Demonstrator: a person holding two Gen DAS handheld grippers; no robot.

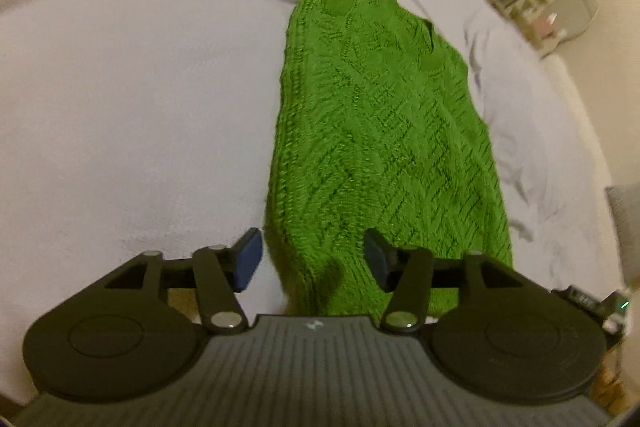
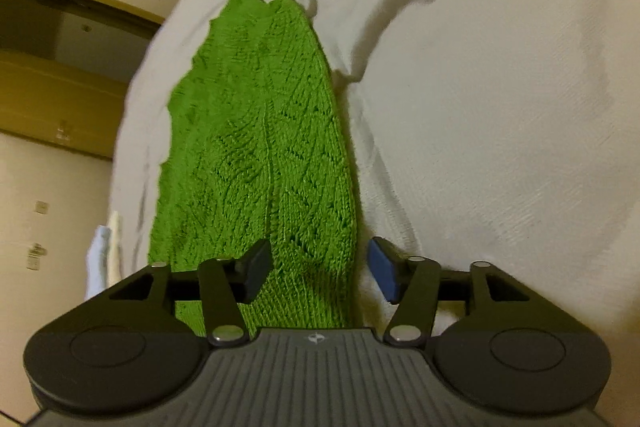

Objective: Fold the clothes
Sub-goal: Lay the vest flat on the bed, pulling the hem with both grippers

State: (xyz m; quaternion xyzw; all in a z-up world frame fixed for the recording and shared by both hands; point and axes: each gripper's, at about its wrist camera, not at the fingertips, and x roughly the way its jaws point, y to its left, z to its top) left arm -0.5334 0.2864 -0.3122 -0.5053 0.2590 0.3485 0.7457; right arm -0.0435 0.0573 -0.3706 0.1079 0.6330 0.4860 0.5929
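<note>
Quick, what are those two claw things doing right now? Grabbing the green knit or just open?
Left gripper: open, holding nothing, its fingers straddle the near edge of the green sweater.
Right gripper: open, holding nothing, also straddling the near edge.

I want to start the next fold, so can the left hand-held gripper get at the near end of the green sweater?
Probably yes. The left hand-held gripper is open, the green sweater's near end lies between its fingers, and nothing blocks it.
</note>
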